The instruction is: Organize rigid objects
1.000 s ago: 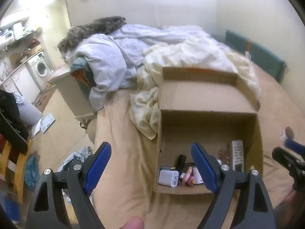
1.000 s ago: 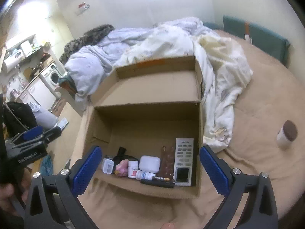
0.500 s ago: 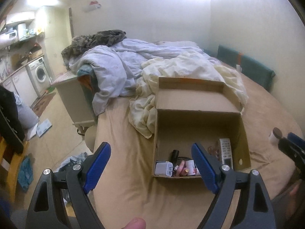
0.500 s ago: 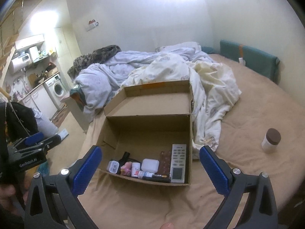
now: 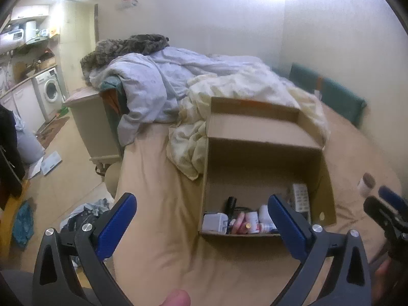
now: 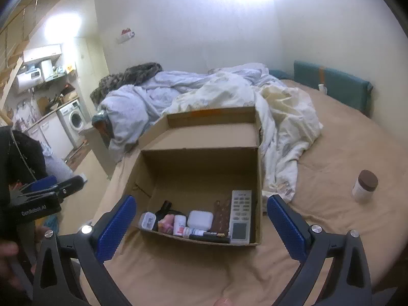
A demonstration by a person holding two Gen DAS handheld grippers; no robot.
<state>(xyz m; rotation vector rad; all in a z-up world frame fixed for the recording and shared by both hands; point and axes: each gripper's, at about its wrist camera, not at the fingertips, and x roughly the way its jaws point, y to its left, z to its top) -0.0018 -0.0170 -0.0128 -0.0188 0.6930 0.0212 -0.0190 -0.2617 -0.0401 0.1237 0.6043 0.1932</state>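
While both grippers hang over the near edge of the bed, tilted down toward the box, the scene reads as follows

Left gripper (image 5: 201, 219): black frame with blue ribbed pads, jaws spread wide and just opened further, nothing between them but bare sheet; a fingertip shows at the bottom edge of its own view

Right gripper (image 6: 201, 219): same build, jaws wide apart, gripping nothing; the box's near wall shows in the gap between them

Cardboard box (image 6: 199, 168): plain brown corrugated card, rectangular, lying on the bed with its flaps folded out, the far flap resting against the bedding

Box contents: packed in one row along the near wall

Remote control (image 6: 240, 216): long, flat, pale grey plastic with a keypad above and a dark screen below, at the row's right end

White case (image 6: 200, 219): smooth, rounded, glossy, beside a brown blister strip (image 6: 221, 215)

Small bottle (image 6: 179, 225): white cylinder, upright, next to a pink lumpy item (image 6: 167, 223)

White adapter (image 6: 147, 220): boxy, at the left end of the row

Jar (image 6: 364, 186): pale cylindrical body with a dark brown lid, upright on the sheet, well apart from the box on its right

Bed sheet (image 6: 331, 183): tan, soft, lightly creased

Duvet (image 6: 280, 117): cream and pale blue, crumpled in heaps behind the box
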